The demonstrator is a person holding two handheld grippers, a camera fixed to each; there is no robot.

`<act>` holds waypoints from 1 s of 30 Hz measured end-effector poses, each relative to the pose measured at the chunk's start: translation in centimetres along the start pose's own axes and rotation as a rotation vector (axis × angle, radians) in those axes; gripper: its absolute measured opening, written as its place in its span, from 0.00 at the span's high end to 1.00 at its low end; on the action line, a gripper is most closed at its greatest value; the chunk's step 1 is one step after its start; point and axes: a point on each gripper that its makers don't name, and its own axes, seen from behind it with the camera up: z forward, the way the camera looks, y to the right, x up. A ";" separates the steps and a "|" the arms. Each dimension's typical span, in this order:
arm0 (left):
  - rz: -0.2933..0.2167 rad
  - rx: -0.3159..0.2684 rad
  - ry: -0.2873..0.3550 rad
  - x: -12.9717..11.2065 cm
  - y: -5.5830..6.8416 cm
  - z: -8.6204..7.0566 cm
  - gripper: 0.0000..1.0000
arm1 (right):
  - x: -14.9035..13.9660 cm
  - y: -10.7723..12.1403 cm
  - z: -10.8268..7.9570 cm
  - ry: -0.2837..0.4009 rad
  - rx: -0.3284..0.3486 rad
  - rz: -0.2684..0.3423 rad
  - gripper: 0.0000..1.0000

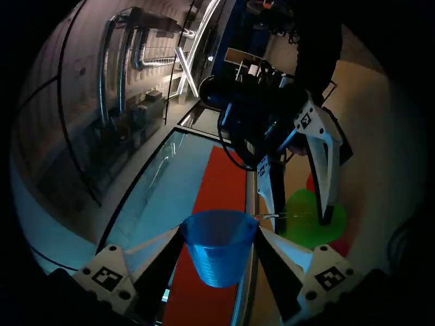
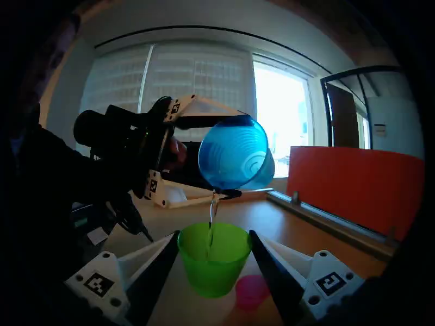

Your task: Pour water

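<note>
My left gripper (image 1: 219,239) is shut on a translucent blue cup (image 1: 219,250). In the right gripper view this blue cup (image 2: 239,146) hangs tipped on its side between the left gripper's fingers (image 2: 206,117), mouth facing away. A thin stream of water (image 2: 211,217) runs from its lower rim into the green cup (image 2: 213,266). That green cup stays upright with my right gripper (image 2: 213,239) shut on it. In the left gripper view the right gripper (image 1: 300,220) straddles the green cup (image 1: 304,223), a little below and beyond the blue cup.
A wooden table (image 2: 283,223) lies below the cups. A small pink object (image 2: 251,290) sits on it just under the green cup. An orange partition (image 2: 353,185) borders the table's edge. Bright windows (image 2: 277,119) stand behind. A person's hand (image 2: 175,152) holds the left gripper.
</note>
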 end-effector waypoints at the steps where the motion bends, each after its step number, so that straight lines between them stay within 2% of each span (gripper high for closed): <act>1: 0.003 0.000 0.000 0.0 0.0 0.0 0.13 | 0.0 0.0 0.0 0.000 0.000 0.000 0.05; 17: 0.041 0.002 0.001 0.4 0.2 0.0 0.13 | 0.0 0.1 -0.2 -0.003 -0.003 -0.007 0.05; 30: 0.064 0.015 -0.002 0.2 -0.2 0.1 0.13 | -0.1 0.1 -0.4 -0.005 -0.006 -0.011 0.05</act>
